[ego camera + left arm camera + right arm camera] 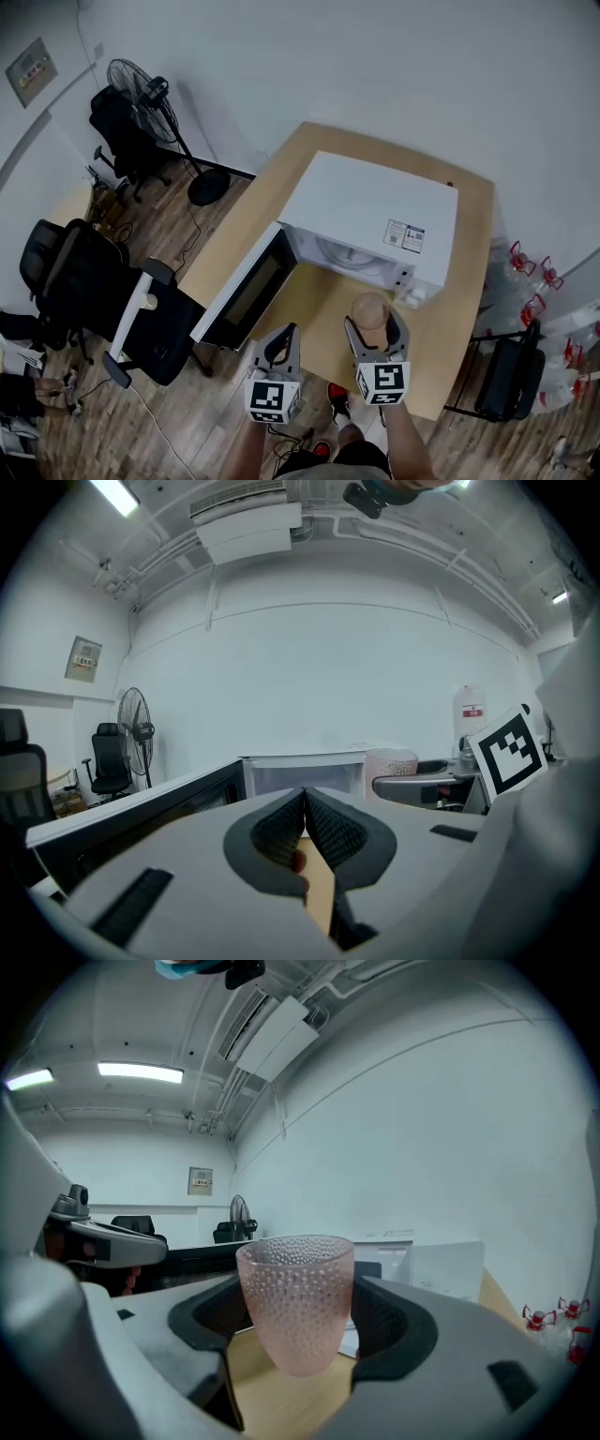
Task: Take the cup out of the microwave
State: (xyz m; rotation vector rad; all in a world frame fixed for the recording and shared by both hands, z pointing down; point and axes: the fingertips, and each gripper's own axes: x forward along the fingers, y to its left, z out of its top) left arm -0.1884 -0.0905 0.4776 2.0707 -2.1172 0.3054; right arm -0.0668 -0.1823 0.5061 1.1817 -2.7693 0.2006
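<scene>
right gripper (298,1335) clamps upright pink, dimpled, translucent cup (295,1302).

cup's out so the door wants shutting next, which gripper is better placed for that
Left, probably. The left gripper has its jaws together with nothing between them, and it sits on the side of the open microwave door. The right gripper is shut on the pink cup.

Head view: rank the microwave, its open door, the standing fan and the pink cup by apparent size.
1. microwave
2-3. open door and standing fan: similar extent, and the fan stands farther from the camera, so left unranked
4. pink cup
</scene>
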